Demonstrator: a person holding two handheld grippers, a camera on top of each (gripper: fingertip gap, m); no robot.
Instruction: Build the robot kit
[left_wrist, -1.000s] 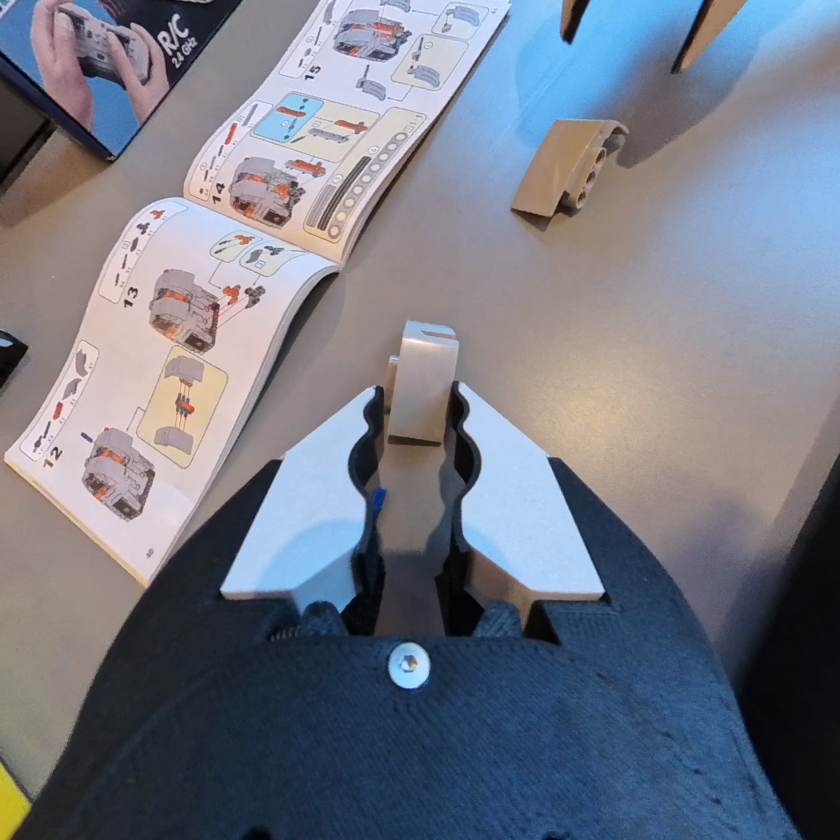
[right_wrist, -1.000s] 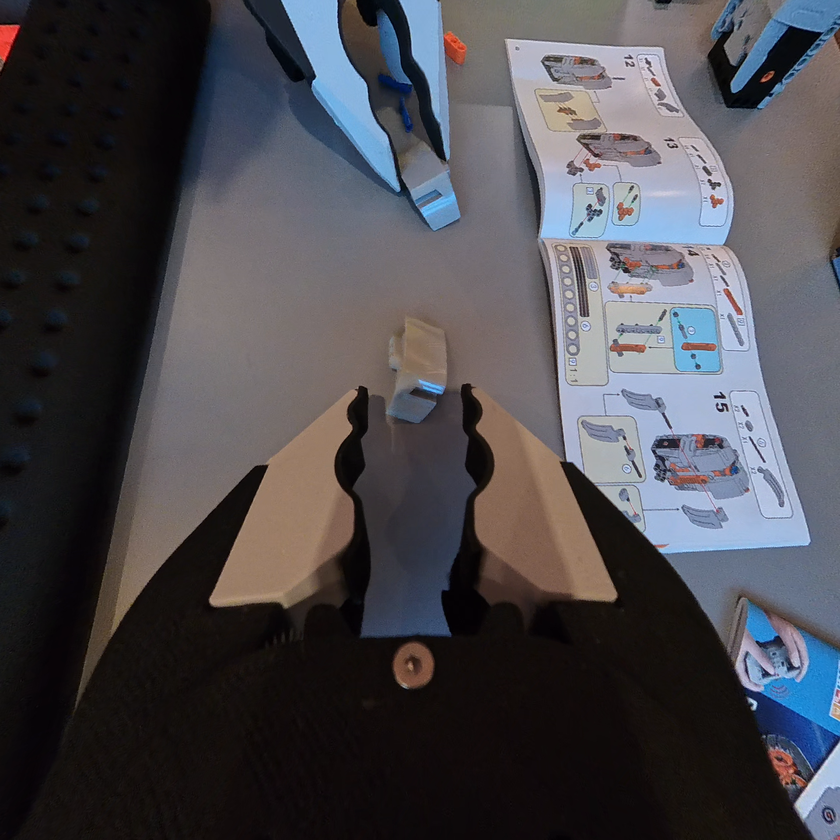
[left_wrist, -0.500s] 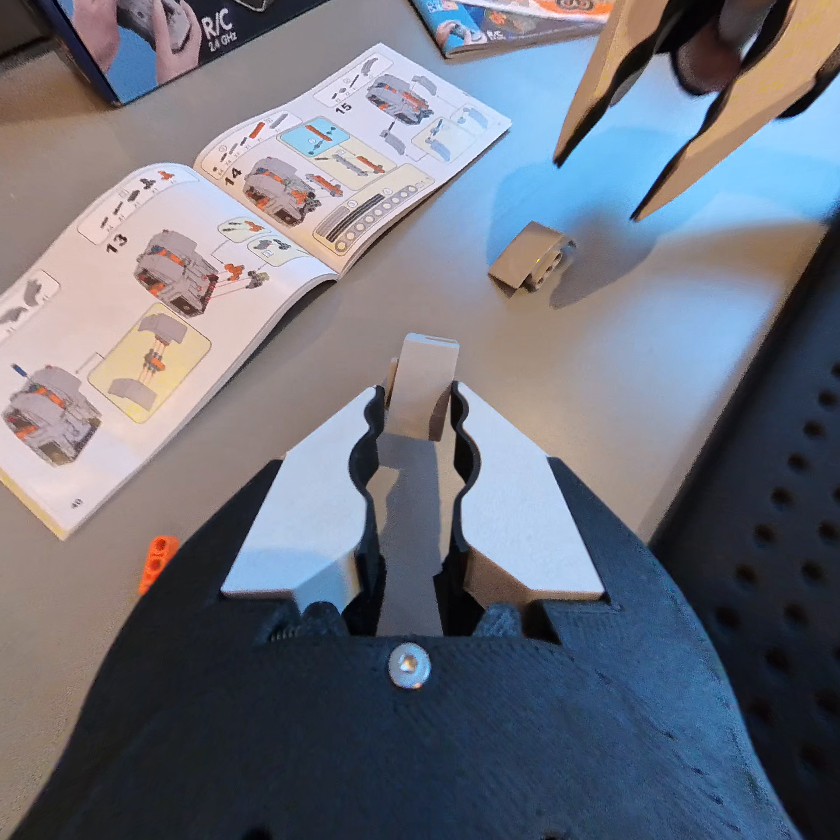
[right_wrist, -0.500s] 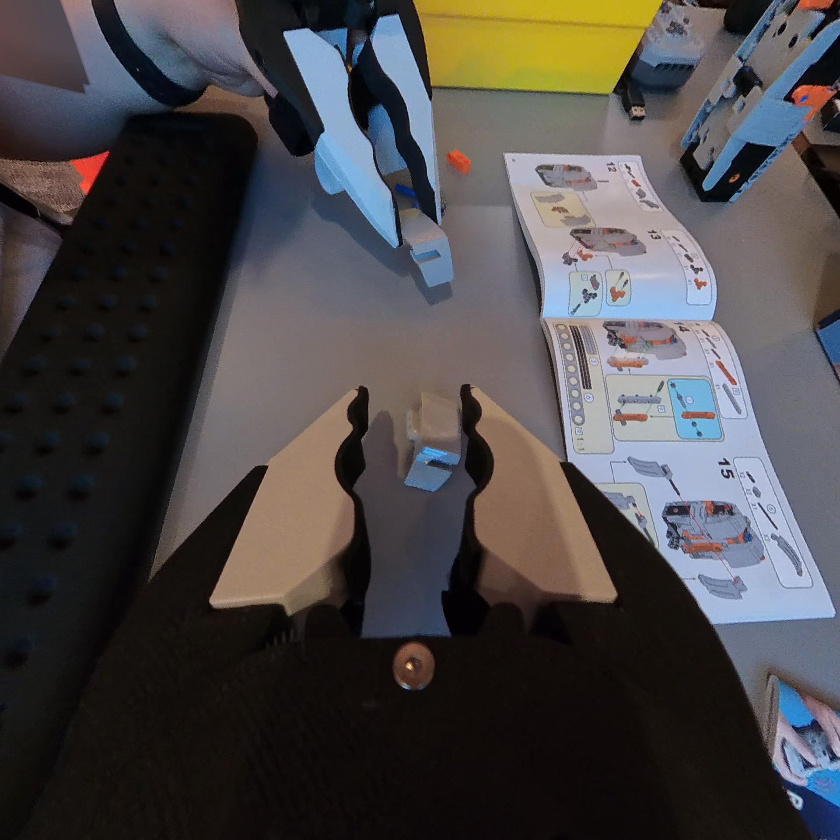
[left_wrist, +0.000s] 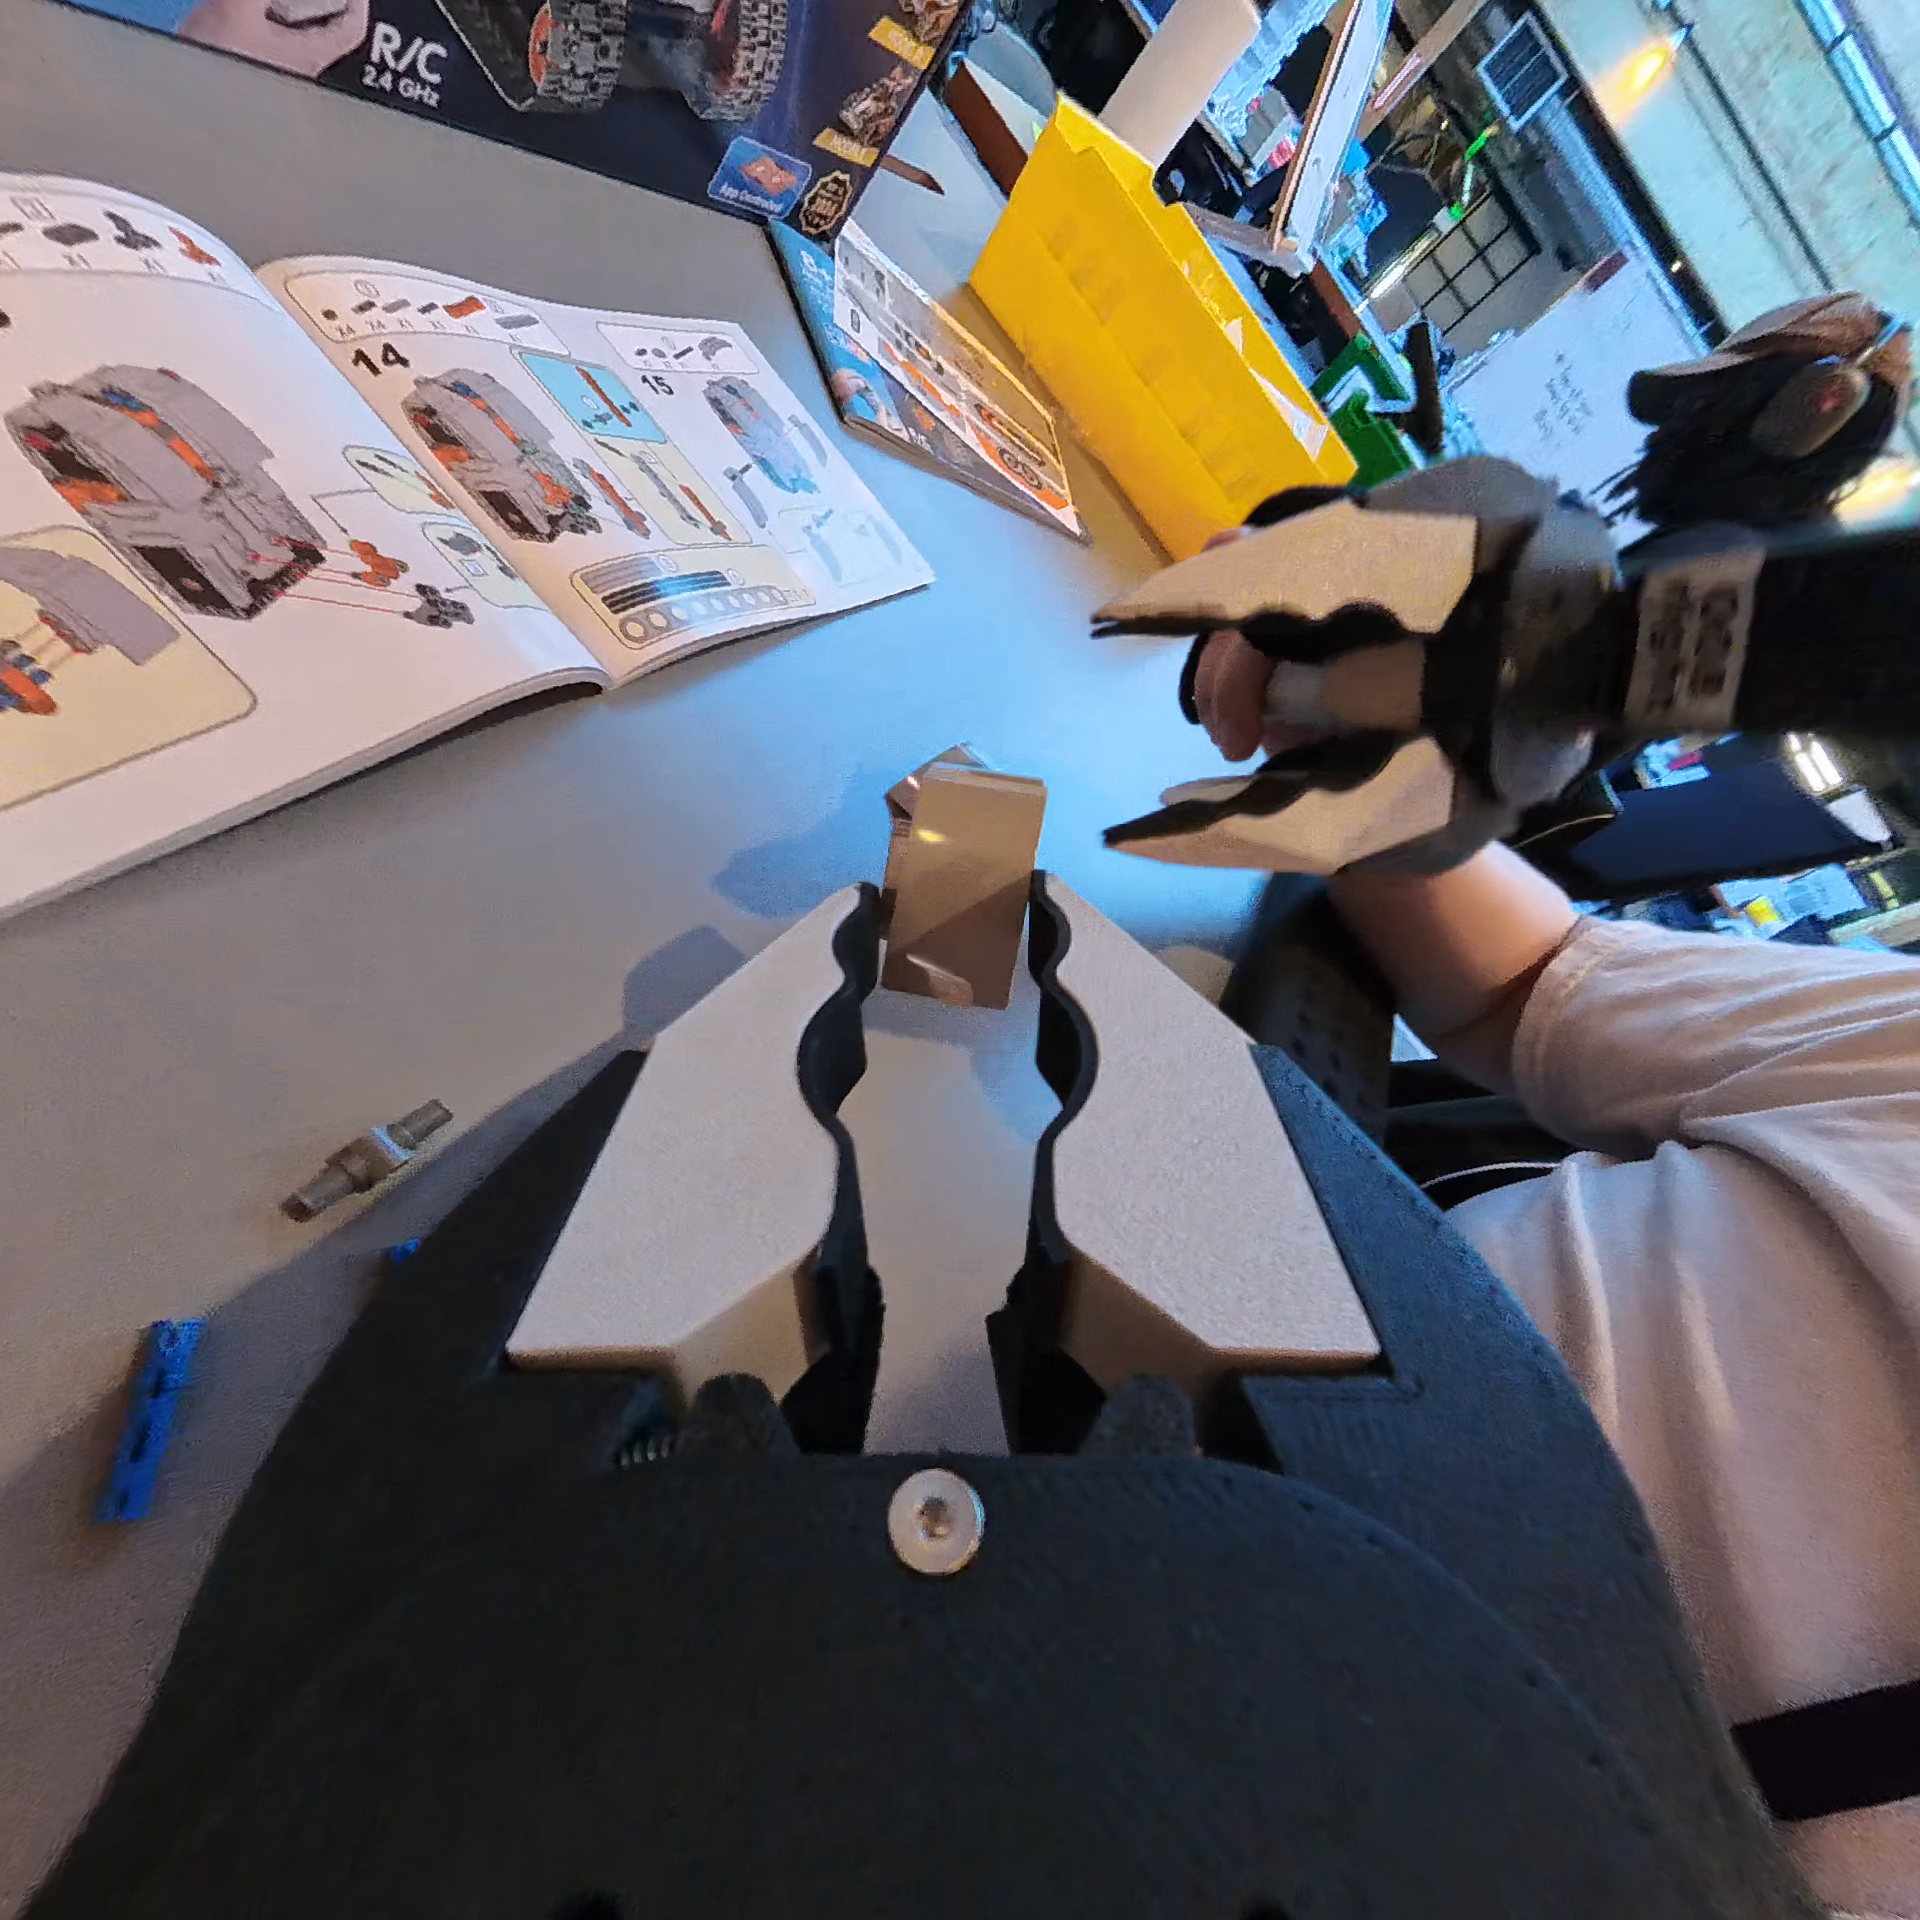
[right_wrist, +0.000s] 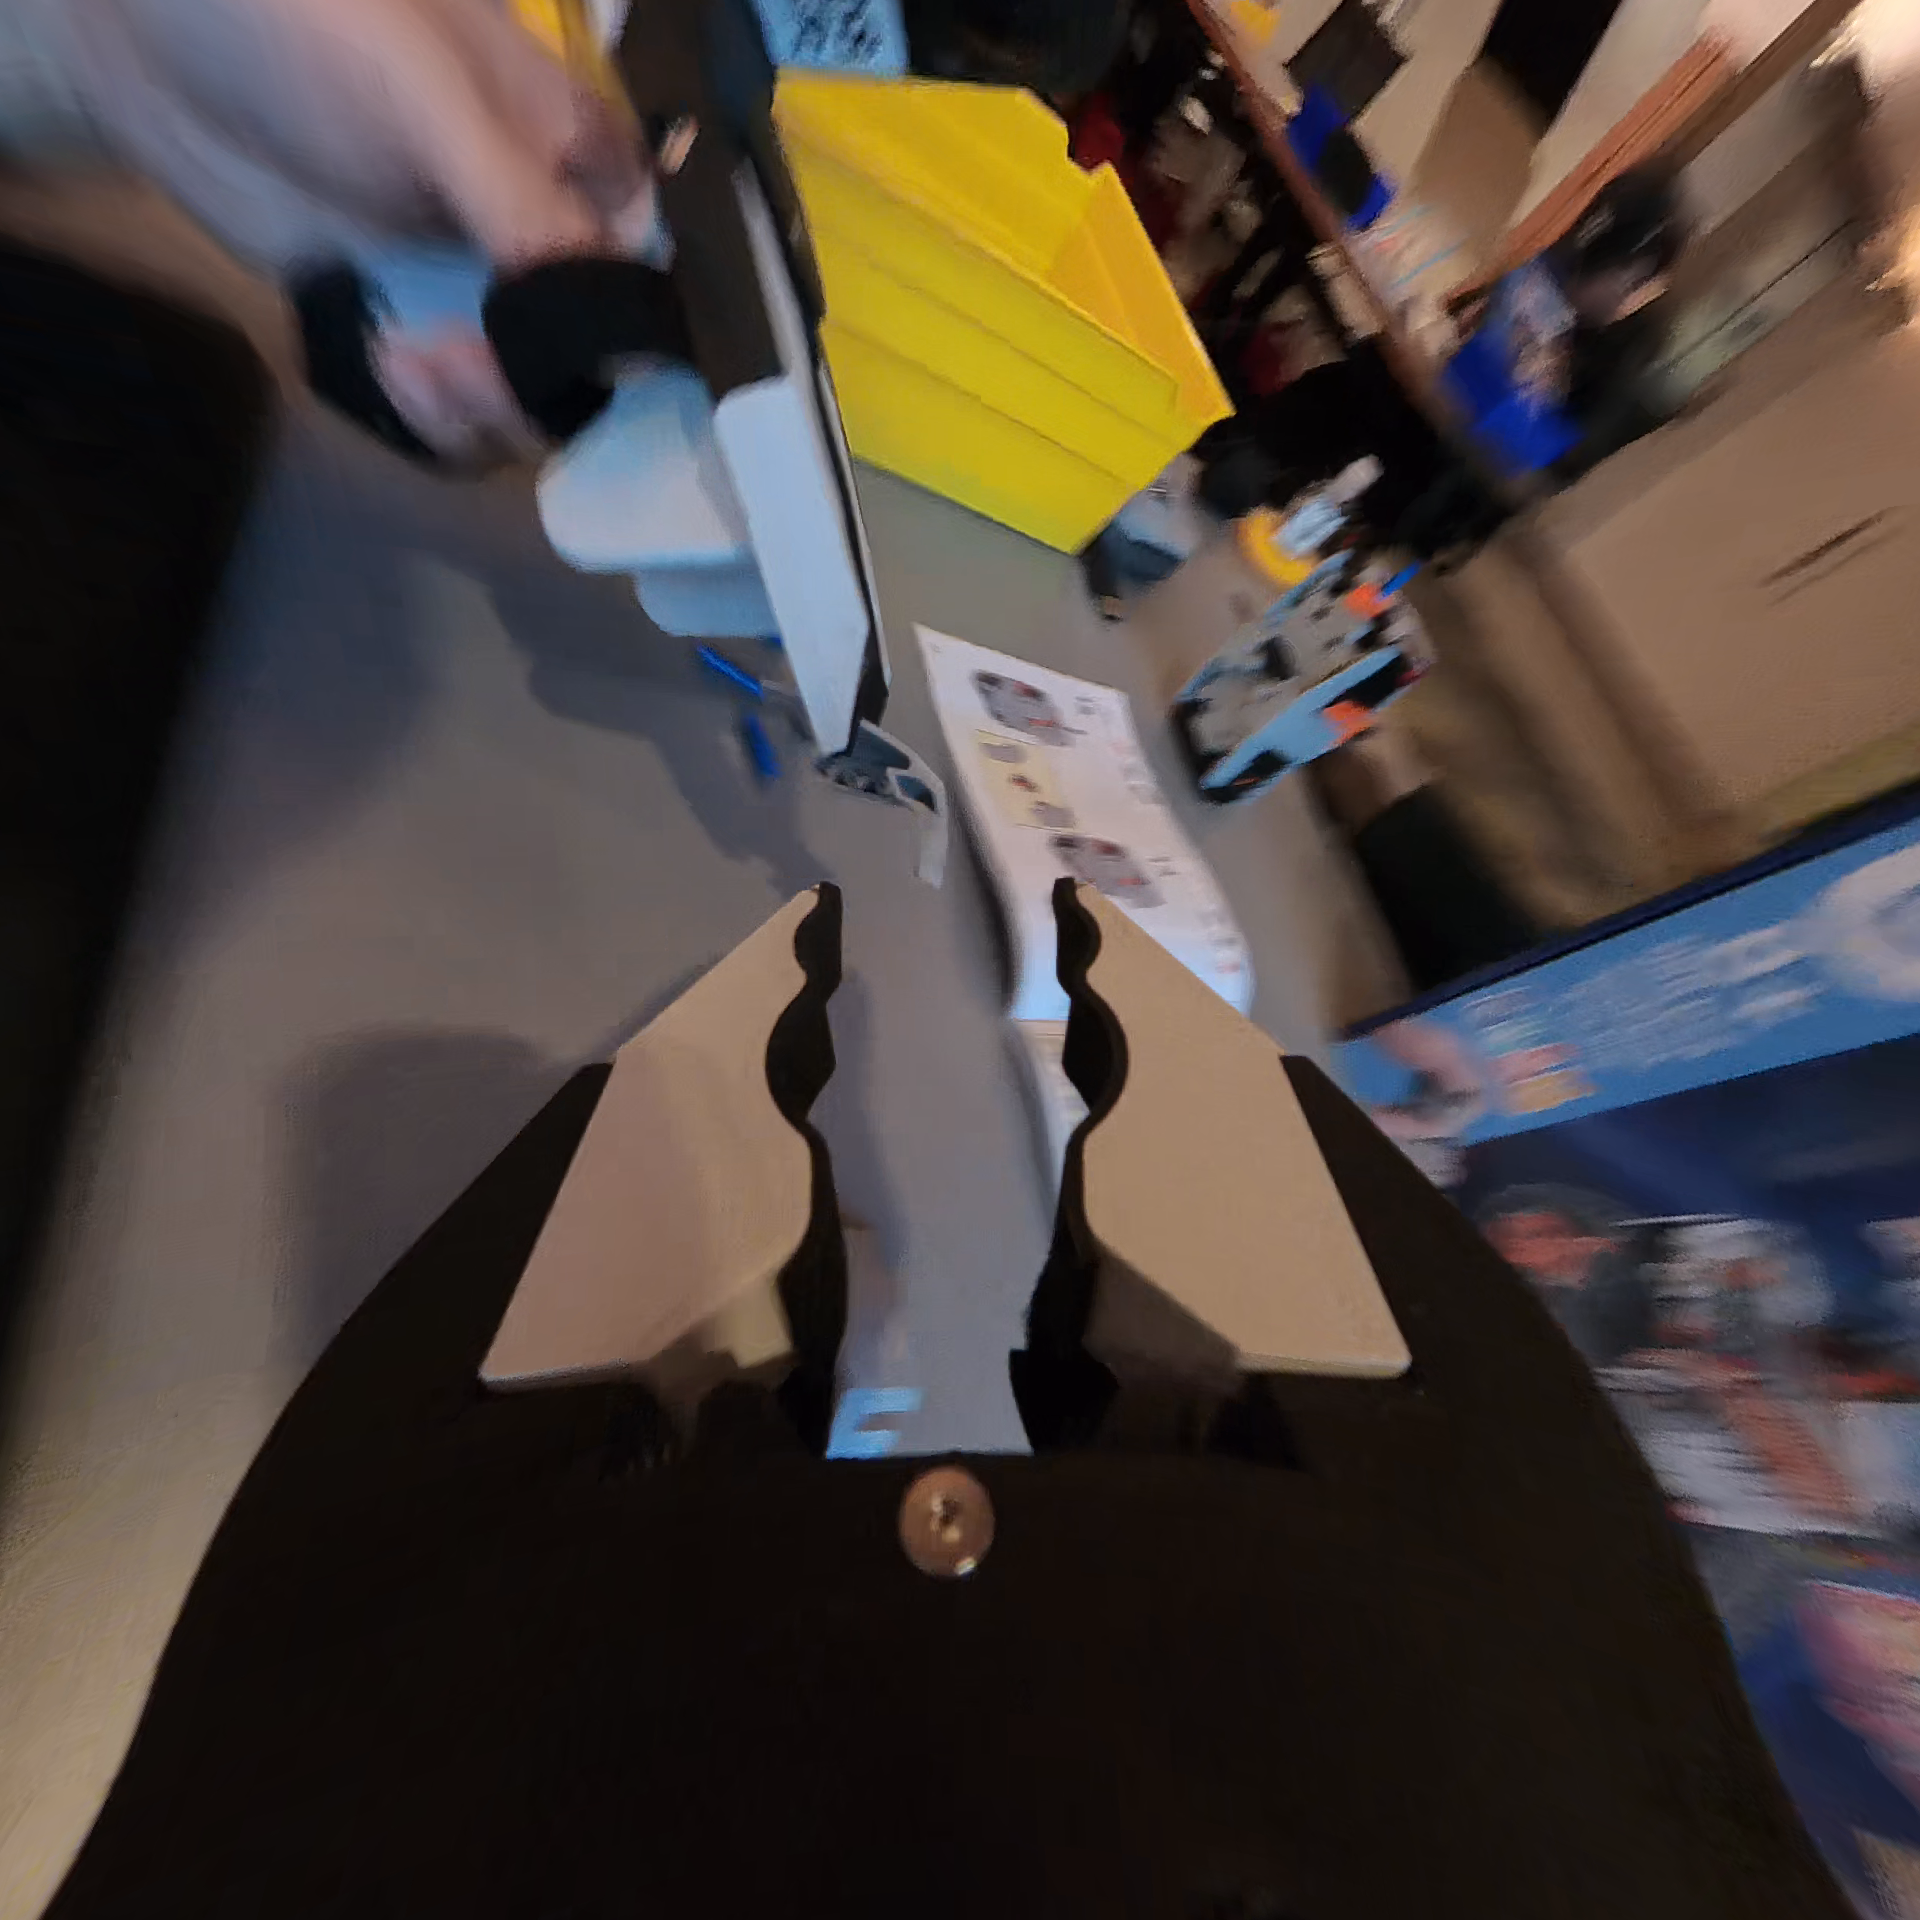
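Grey desk (left_wrist: 520, 935) under everything. Dark printed box (left_wrist: 582, 62) at far edge, blue-sided in right wrist view (right_wrist: 1662, 987). Yellow bin (left_wrist: 1132, 312) far right of centre; also seen (right_wrist: 987, 343) behind the other gripper. Open instruction booklet (left_wrist: 364, 499) lying flat, far left; blurred in right wrist view (right_wrist: 1081, 821). Thin leaflet (left_wrist: 935, 384) between booklet and bin. Partly built grey-orange model (right_wrist: 1299, 675) far right, blurred.

Left gripper (left_wrist: 956, 914) closed onto grey curved brick (left_wrist: 961, 883), brick pinched at fingertips, raised off desk, tilted up. Same gripper far off in right wrist view (right_wrist: 873, 748), too blurred to tell grip there.

Right gripper (right_wrist: 940, 904) parted, nothing between fingers; heavy motion blur. Seen in left wrist view (left_wrist: 1101, 727) just right of held brick, not touching, fingers spread wide, person's hand (left_wrist: 1299, 686) behind.

Small bits near left: grey axle pin (left_wrist: 364, 1158), blue pin (left_wrist: 151, 1418) on desk. Blue pins (right_wrist: 743, 696) by left gripper.
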